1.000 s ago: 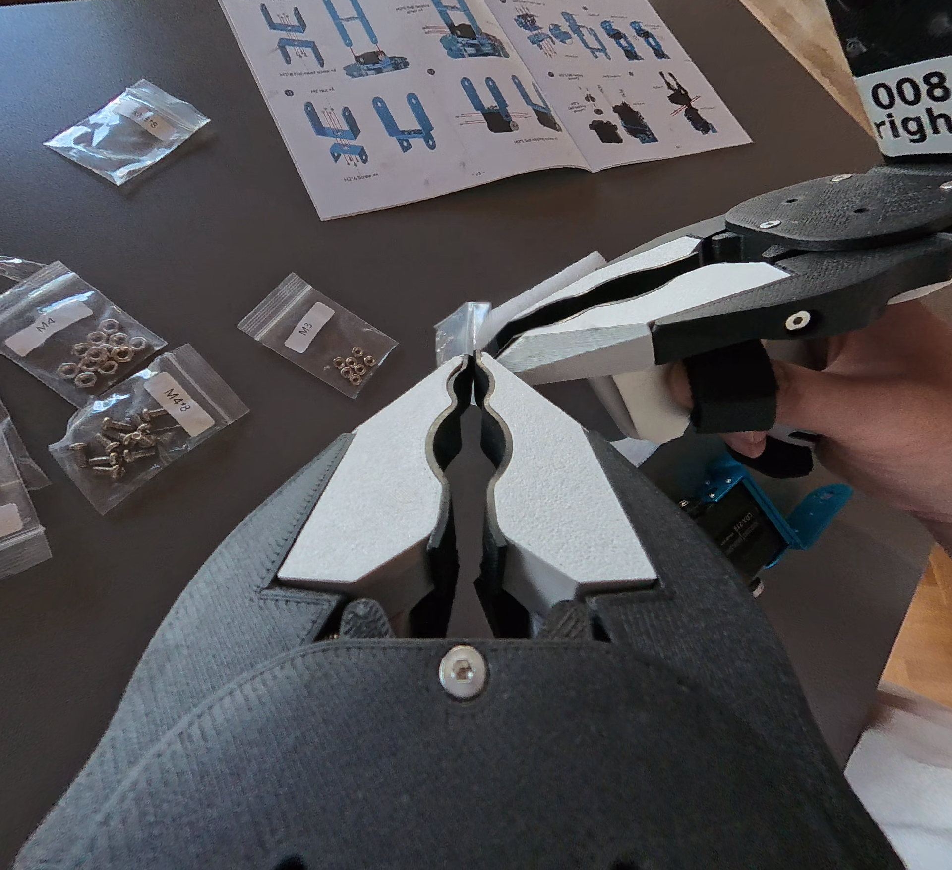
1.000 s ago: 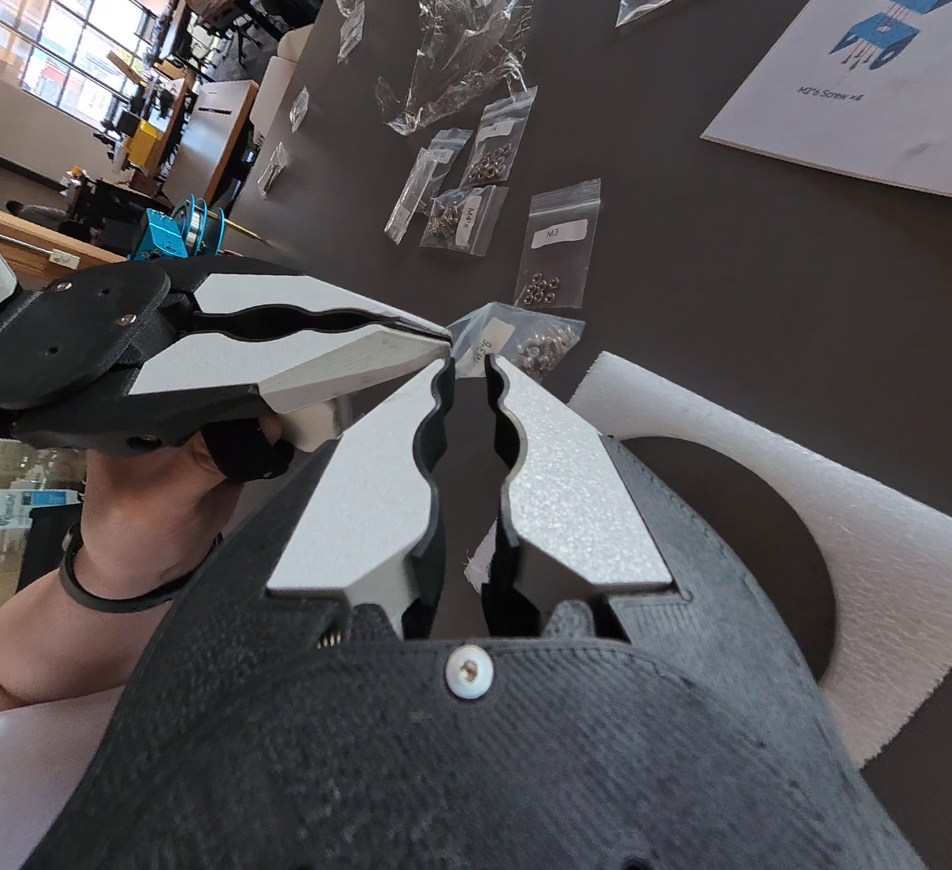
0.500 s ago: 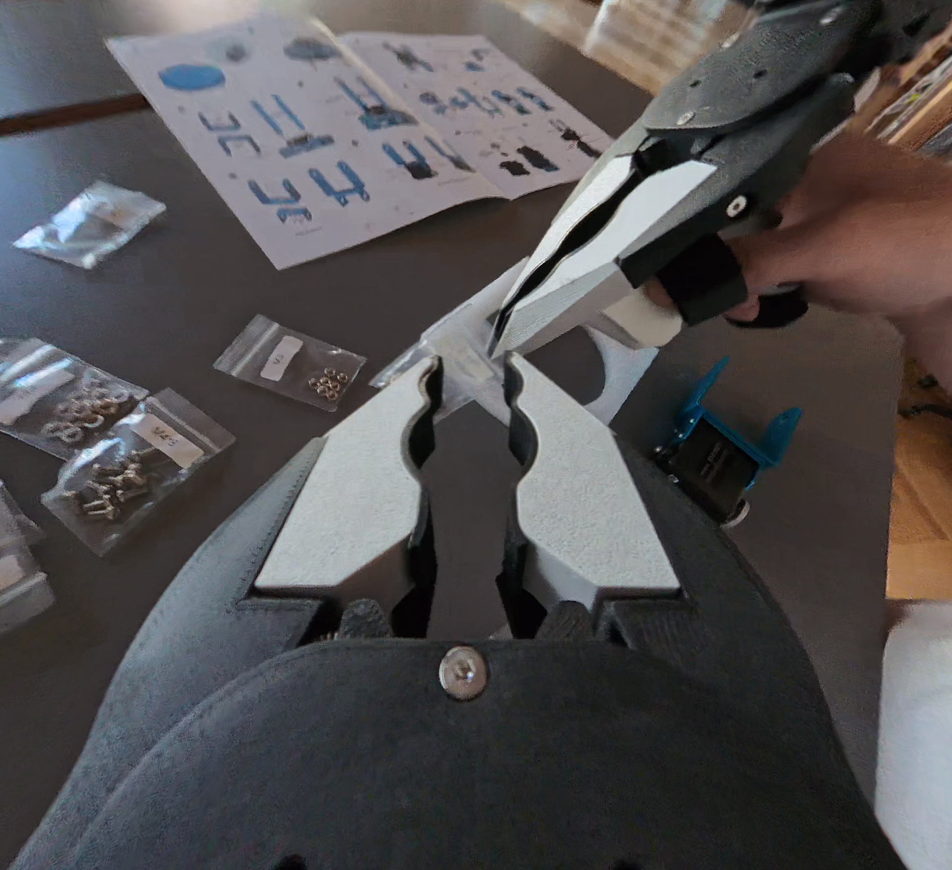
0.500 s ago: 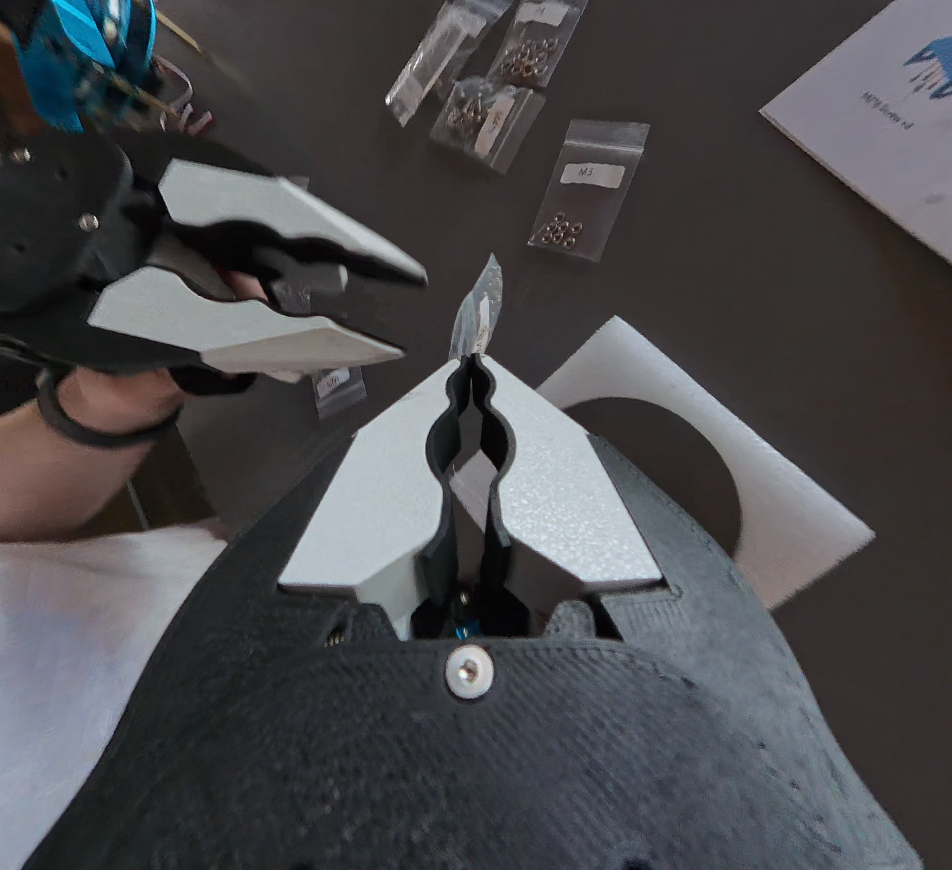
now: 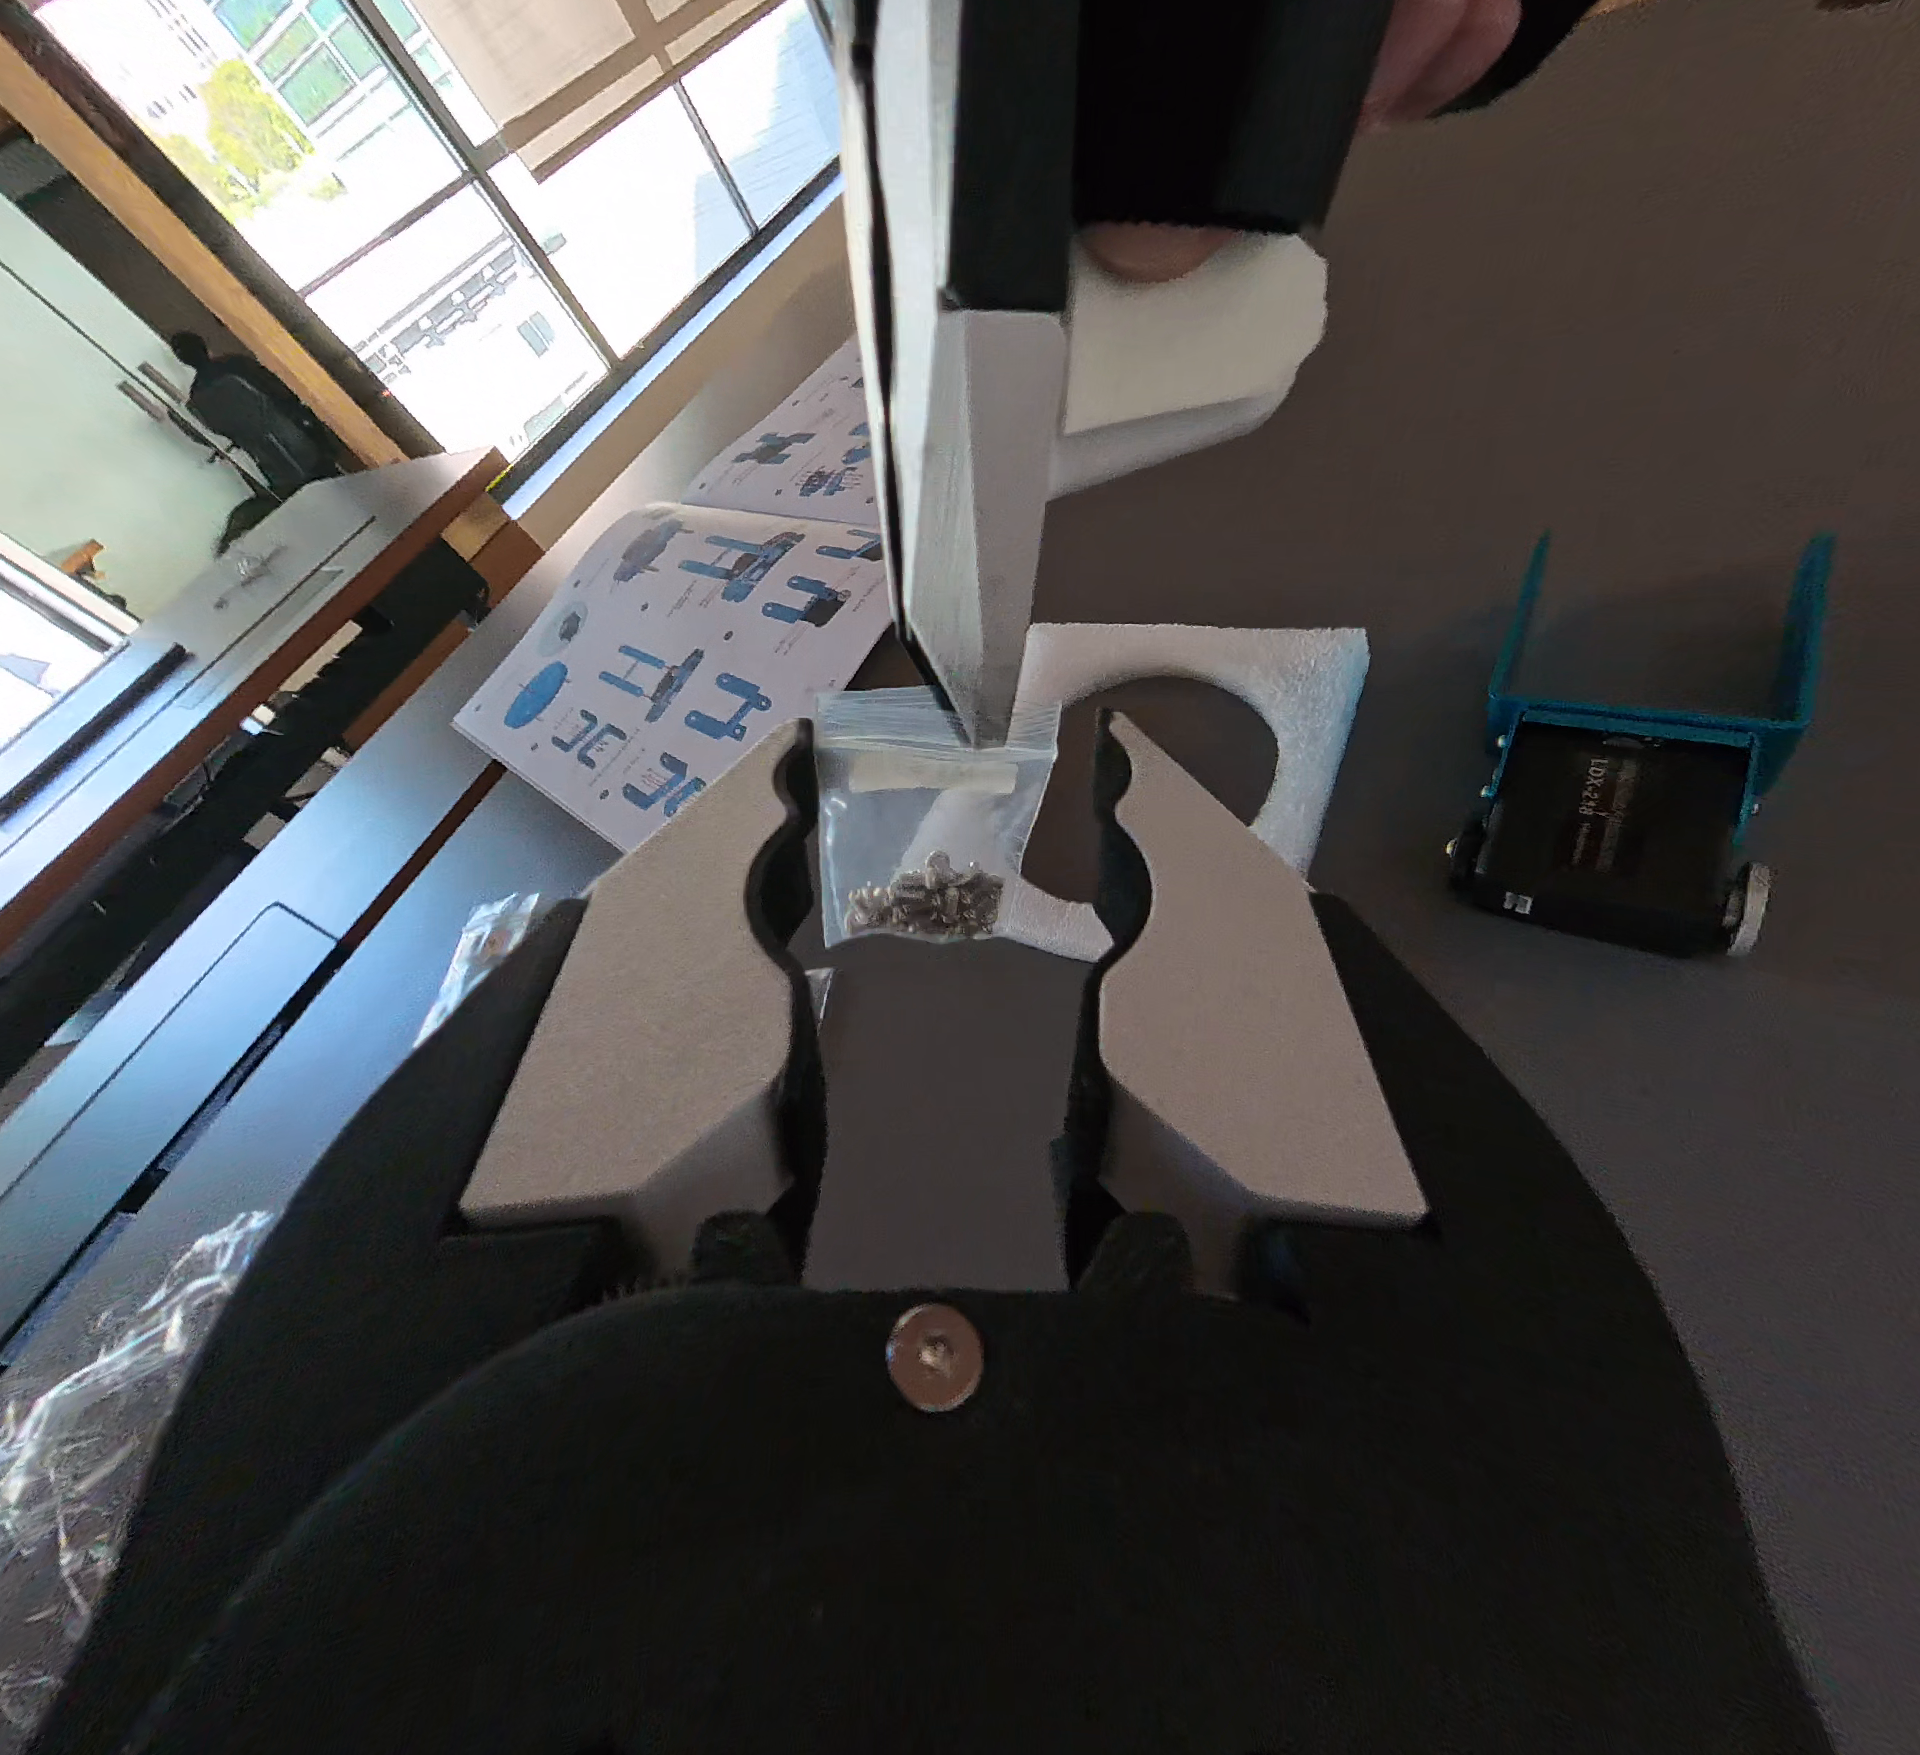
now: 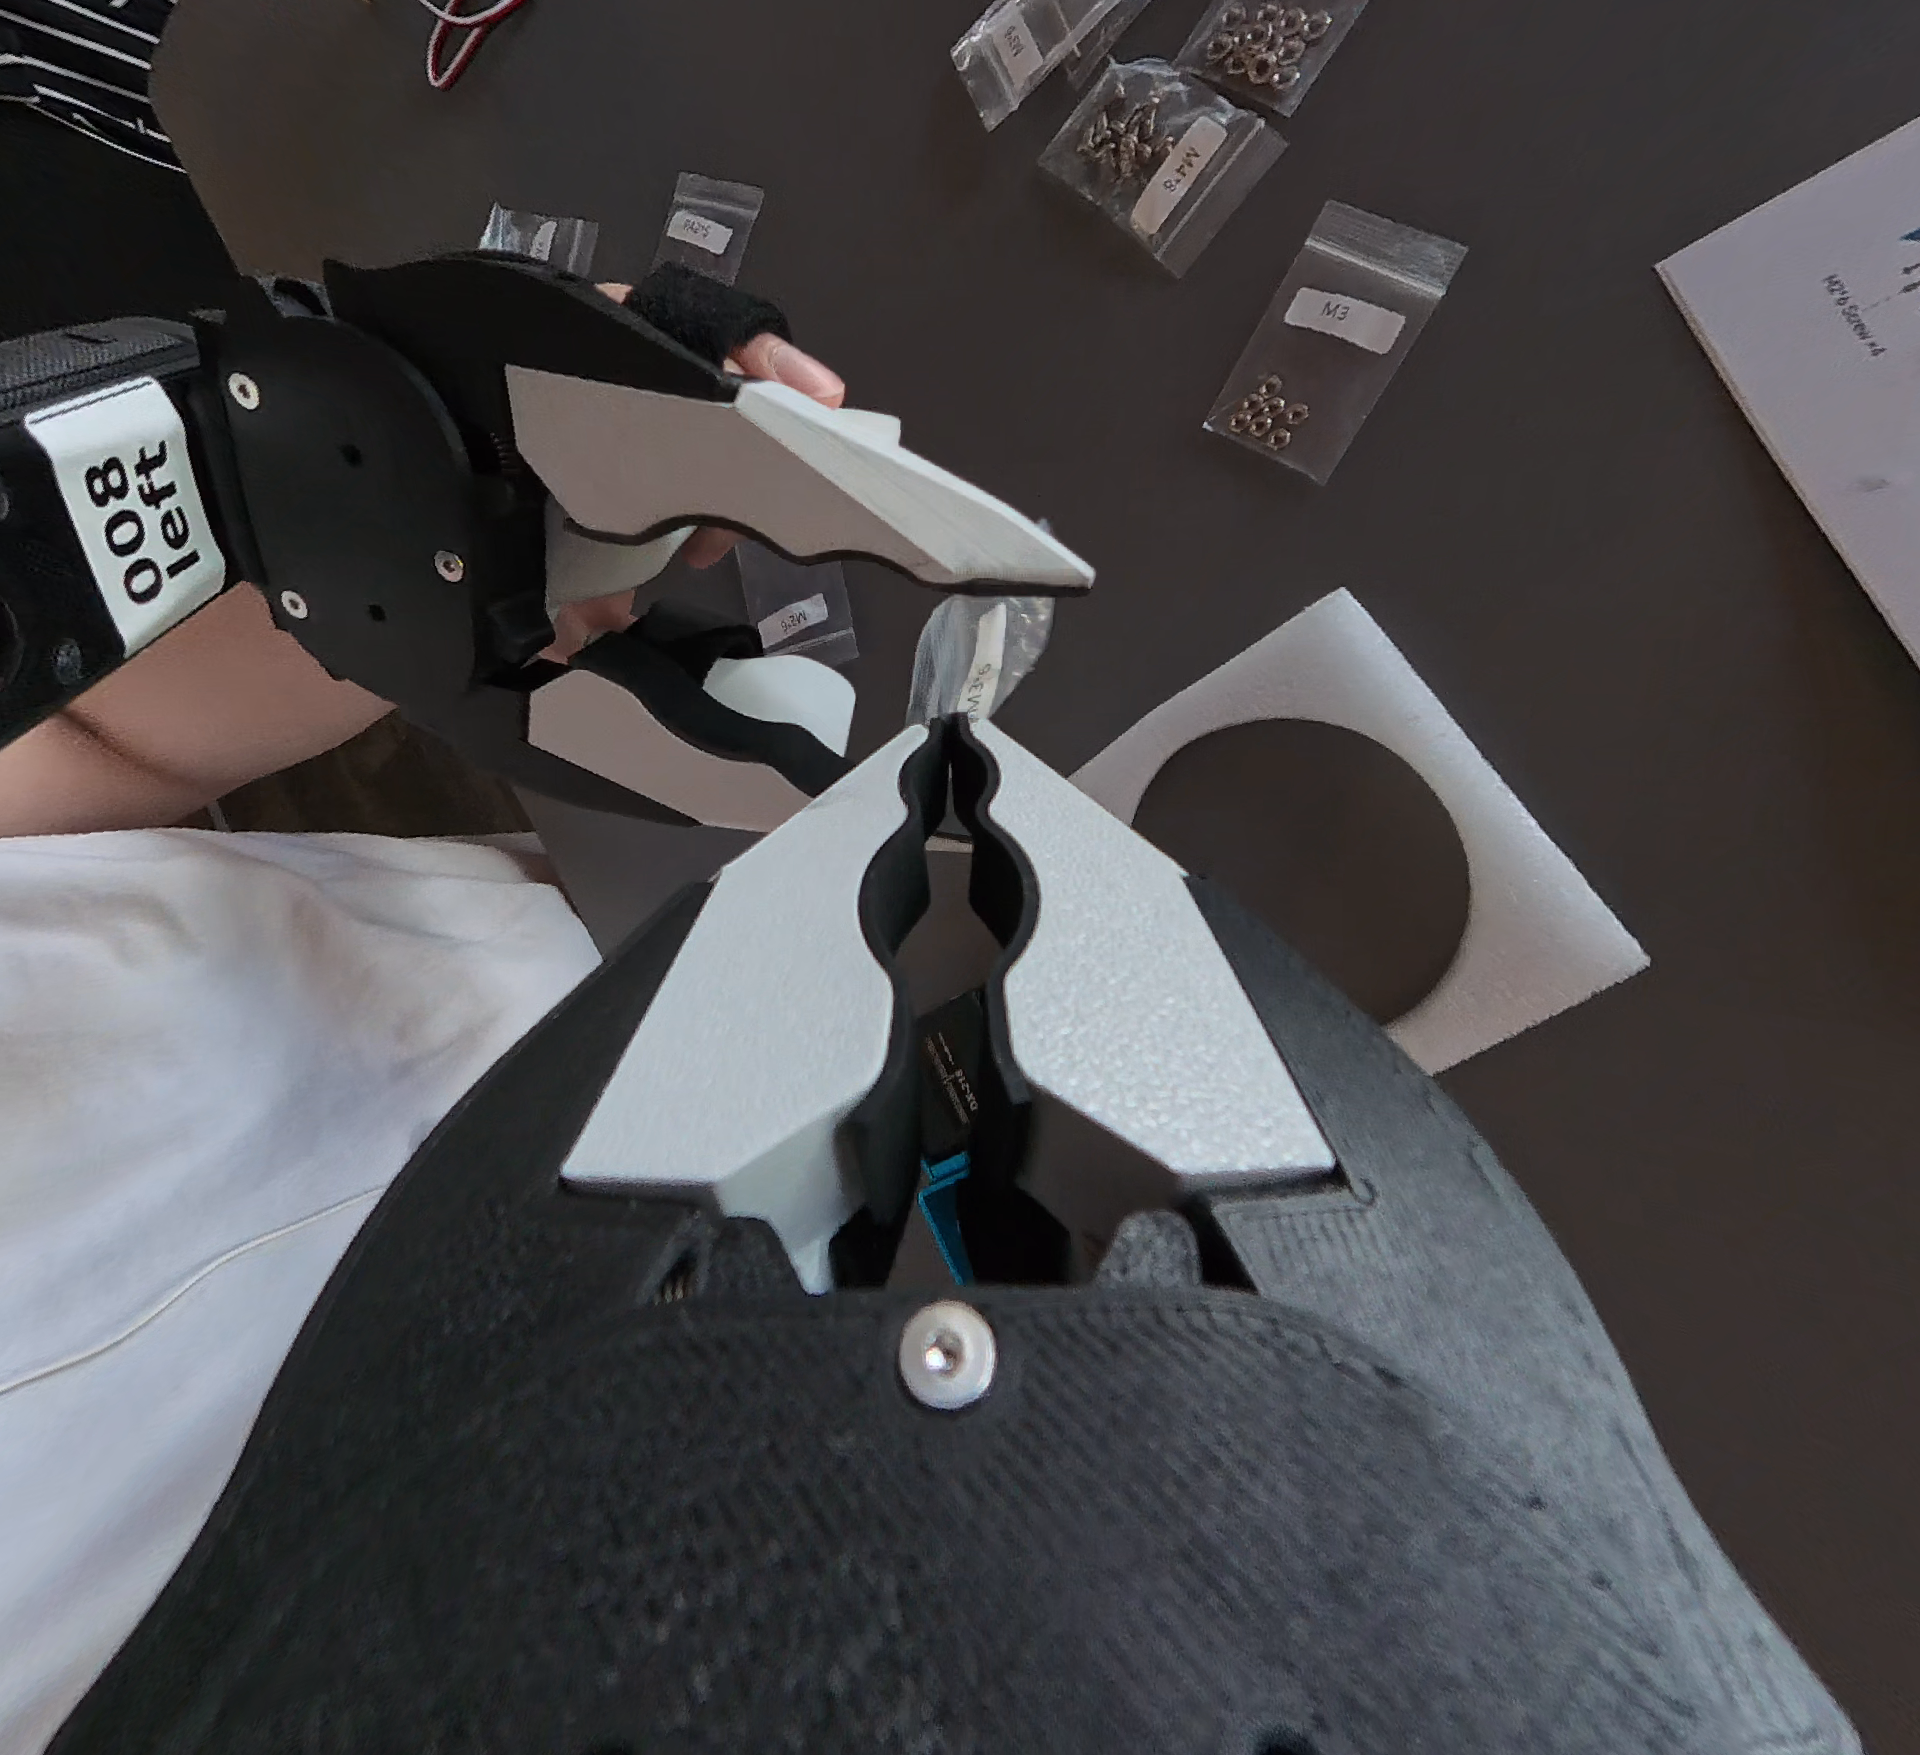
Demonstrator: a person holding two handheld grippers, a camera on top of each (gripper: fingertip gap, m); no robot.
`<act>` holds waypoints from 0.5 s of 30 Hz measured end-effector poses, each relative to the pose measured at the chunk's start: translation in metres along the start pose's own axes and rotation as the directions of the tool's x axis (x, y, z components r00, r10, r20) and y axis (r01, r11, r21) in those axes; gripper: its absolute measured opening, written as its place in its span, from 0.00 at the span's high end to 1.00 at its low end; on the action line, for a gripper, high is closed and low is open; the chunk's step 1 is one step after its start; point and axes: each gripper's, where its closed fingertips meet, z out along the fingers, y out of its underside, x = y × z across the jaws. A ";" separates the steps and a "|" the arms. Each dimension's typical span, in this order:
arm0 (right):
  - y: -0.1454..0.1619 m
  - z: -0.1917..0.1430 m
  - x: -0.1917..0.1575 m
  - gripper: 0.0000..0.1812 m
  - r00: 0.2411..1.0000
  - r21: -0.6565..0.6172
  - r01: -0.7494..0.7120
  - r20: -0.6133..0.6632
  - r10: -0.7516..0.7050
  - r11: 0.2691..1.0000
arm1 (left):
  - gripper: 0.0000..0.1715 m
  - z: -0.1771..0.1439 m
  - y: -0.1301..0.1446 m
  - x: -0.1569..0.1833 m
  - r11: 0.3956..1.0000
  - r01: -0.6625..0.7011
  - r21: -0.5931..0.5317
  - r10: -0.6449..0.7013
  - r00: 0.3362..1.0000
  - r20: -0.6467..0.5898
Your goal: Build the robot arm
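Overhead, right tool (image 5: 971, 718) pinches upright screw bag (image 5: 928, 832) between parted left tool (image 5: 951, 760) fingers.

Pictured on a dark table (image 6: 1558, 562): an open instruction booklet (image 5: 665, 677) with blue diagrams, just beside a white foam sheet (image 6: 1538, 884) with a round cutout. Set apart on the foam's other side, a black servo in a blue bracket (image 5: 1621, 812). Scattered farther off, clear bags of nuts (image 6: 1335, 344) and screws (image 6: 1164, 157). Glimpsed beyond, large windows (image 5: 416, 147).
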 end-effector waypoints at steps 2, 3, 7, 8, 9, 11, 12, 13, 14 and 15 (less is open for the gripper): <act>0.002 -0.002 0.001 1.00 1.000 -0.008 -0.008 -0.003 0.008 1.000 | 0.74 0.002 -0.001 -0.001 0.999 -0.032 -0.011 0.032 0.999 0.017; 0.002 -0.003 0.002 1.00 1.000 0.001 -0.014 0.001 0.014 1.000 | 0.74 0.003 -0.002 -0.002 0.999 -0.040 -0.008 0.041 0.999 0.020; 0.000 -0.007 0.005 1.00 0.998 0.040 -0.060 0.019 0.059 0.997 | 0.78 0.004 -0.005 -0.002 1.000 -0.023 0.006 0.022 0.999 0.026; 0.000 -0.008 0.005 1.00 0.997 0.050 -0.071 0.023 0.070 0.996 | 0.79 0.003 -0.005 -0.001 1.000 -0.015 0.010 0.015 1.000 0.025; 0.000 -0.008 0.006 1.00 0.997 0.056 -0.076 0.023 0.075 0.995 | 0.81 0.003 -0.005 0.000 1.000 -0.011 0.010 0.011 1.000 0.025; -0.001 -0.009 0.007 1.00 0.996 0.072 -0.088 0.022 0.086 0.994 | 0.83 0.003 -0.004 0.000 1.000 -0.015 0.005 0.014 0.999 0.032; 0.000 -0.009 0.008 1.00 0.996 0.074 -0.088 0.021 0.087 0.993 | 0.83 0.003 -0.004 0.001 1.000 -0.017 0.001 0.017 0.999 0.033; 0.000 -0.009 0.008 1.00 0.996 0.077 -0.090 0.019 0.089 0.993 | 0.83 0.003 -0.003 0.001 1.000 -0.023 -0.004 0.024 0.999 0.035; 0.000 -0.009 0.008 1.00 0.996 0.079 -0.092 0.016 0.091 0.993 | 0.84 0.004 -0.003 0.001 0.999 -0.031 -0.009 0.032 0.999 0.038; 0.001 -0.009 0.008 1.00 0.996 0.081 -0.092 0.012 0.091 0.992 | 0.84 0.004 -0.003 0.002 0.999 -0.040 -0.015 0.040 0.998 0.040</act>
